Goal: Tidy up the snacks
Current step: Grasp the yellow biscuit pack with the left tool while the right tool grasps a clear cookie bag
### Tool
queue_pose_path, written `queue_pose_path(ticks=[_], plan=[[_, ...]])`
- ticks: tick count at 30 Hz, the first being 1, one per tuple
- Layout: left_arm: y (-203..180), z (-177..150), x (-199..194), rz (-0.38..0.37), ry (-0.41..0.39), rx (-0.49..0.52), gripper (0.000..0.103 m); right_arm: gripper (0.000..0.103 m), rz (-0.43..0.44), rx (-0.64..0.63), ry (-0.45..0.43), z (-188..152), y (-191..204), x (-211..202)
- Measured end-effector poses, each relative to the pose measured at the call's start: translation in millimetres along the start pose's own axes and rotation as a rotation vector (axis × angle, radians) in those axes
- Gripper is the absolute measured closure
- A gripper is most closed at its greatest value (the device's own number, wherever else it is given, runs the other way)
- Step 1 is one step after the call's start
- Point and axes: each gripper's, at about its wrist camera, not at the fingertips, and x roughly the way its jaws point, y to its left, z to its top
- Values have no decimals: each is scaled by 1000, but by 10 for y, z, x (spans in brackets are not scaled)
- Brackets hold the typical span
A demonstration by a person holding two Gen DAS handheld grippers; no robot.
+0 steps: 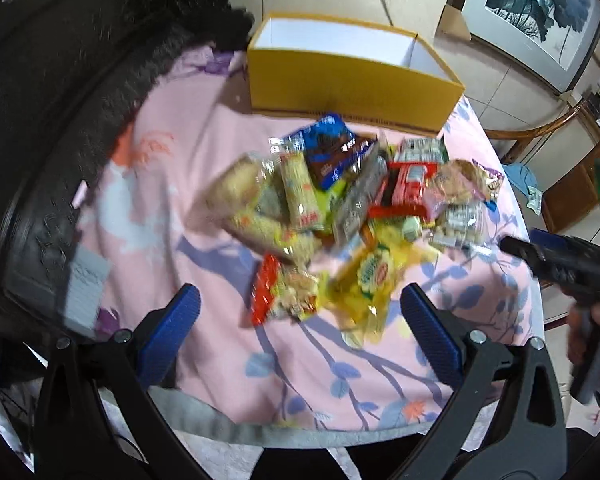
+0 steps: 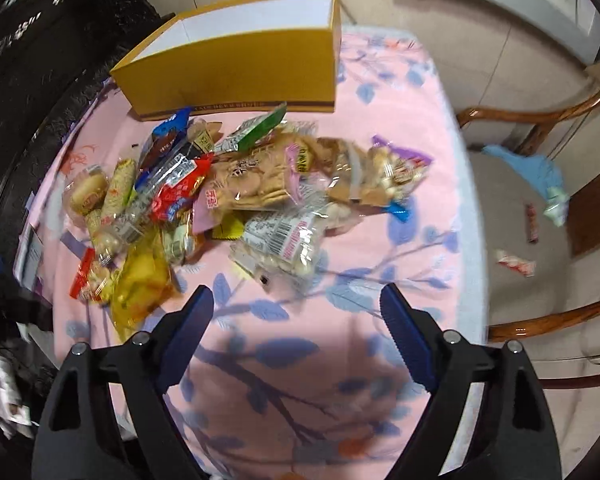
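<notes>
Surface: a round table under a pink cloth printed with blue leaves and purple branches (image 2: 400, 128).
Snack heap: a loose pile of wrapped snacks (image 1: 340, 208) lies mid-table, just in front of the box; the frames are motion-blurred, so the printing on the packets cannot be read.
Box: an open-topped yellow cardboard box with a white inside (image 1: 352, 80) stands at the far side of the cloth, its near wall just behind the pile. What shows of its inside looks empty.
Nearest packets, left view: a crinkled yellow plastic bag (image 1: 368, 280) and a red-edged packet of pale biscuits (image 1: 284, 292) lie at the near edge of the heap.
Nearest packet, right view: a clear bag of small white sweets with a barcode label (image 2: 280, 248) lies closest to the right claw.
Left claw: the left gripper (image 1: 300, 312), with blue ribbed pads on black arms, hangs tilted down above the cloth; its jaws stand wide apart and nothing is between them.
Right claw: the right gripper (image 2: 296, 312) has its jaws spread with only bare cloth between them, gripping nothing.
Right claw, seen from the left: a dark blurred shape at the right edge, with a hand (image 1: 596, 332) behind it.
Beyond the table: a wooden chair (image 2: 540, 128) with a blue cloth (image 2: 536, 172) on its seat; two small wrappers lie beside the cloth.
</notes>
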Motion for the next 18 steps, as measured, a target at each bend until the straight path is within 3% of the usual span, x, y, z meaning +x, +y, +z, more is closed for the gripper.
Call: queue_pose_path(ticks=[9, 10, 11, 14, 18], plan=[[-15, -212, 156, 2, 34, -43, 2, 35, 95, 174, 63, 163, -137, 717], [-35, -232, 174, 2, 29, -35, 2, 43, 119, 180, 66, 178, -125, 775], [-53, -241, 189, 0, 27, -29, 2, 58, 132, 178, 67, 184, -107, 799], [-205, -255, 303, -33, 6, 21, 2, 74, 123, 113, 41, 203, -2, 765], [-512, -196, 501, -68, -23, 137, 2, 76, 161, 133, 65, 153, -34, 669]])
